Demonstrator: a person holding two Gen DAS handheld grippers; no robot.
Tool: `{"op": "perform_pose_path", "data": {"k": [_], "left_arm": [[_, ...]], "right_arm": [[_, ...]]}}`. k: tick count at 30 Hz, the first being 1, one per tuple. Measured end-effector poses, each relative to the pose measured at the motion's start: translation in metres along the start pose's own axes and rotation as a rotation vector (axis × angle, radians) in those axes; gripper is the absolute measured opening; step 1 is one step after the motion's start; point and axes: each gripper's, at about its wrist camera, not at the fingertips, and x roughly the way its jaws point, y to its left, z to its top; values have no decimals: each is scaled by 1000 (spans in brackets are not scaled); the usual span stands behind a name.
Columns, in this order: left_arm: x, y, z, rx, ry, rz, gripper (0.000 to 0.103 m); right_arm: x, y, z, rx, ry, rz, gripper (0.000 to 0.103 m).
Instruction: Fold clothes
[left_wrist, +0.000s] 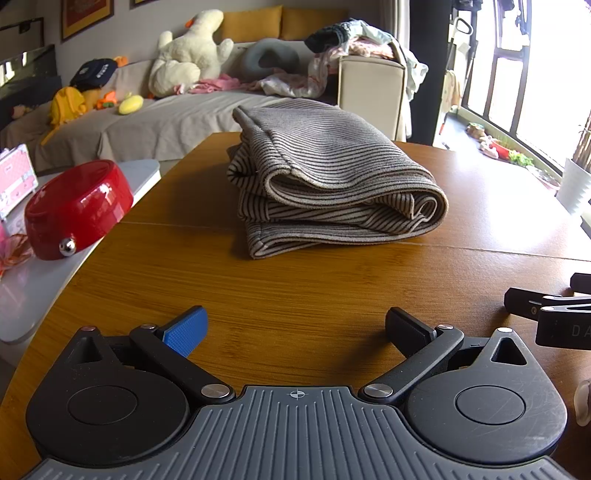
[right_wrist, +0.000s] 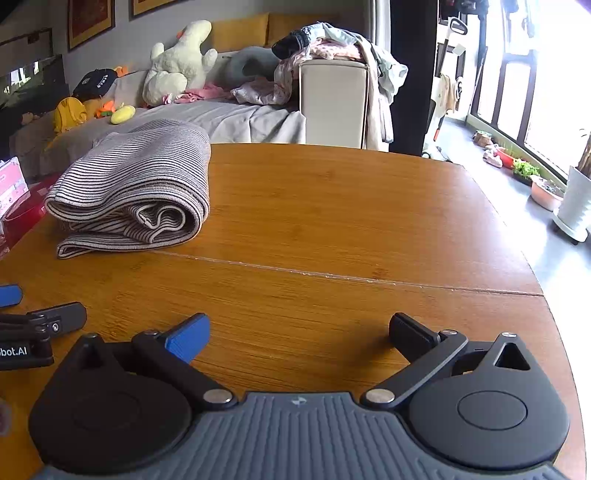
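We see the striped garment (left_wrist: 332, 177) folded on the surface (left_wrist: 295, 288), at 12 o'clock from our left gripper (left_wrist: 295, 332) and 10 o'clock from our right gripper (right_wrist: 299, 336). Both jaws are wide and hold nothing; the left seems nearer.

Two low wrist views, side by side, facing forward across the shared table (left_wrist: 332, 295) toward the sofa (right_wrist: 221, 118).
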Motion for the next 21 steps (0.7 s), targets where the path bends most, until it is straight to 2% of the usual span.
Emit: {"op": "perform_pose_path", "data": {"k": [21], "left_arm": [[0, 0, 0, 0, -1, 0, 103]], "right_arm": [[-1, -3, -2, 4, -4, 6, 103]]}}
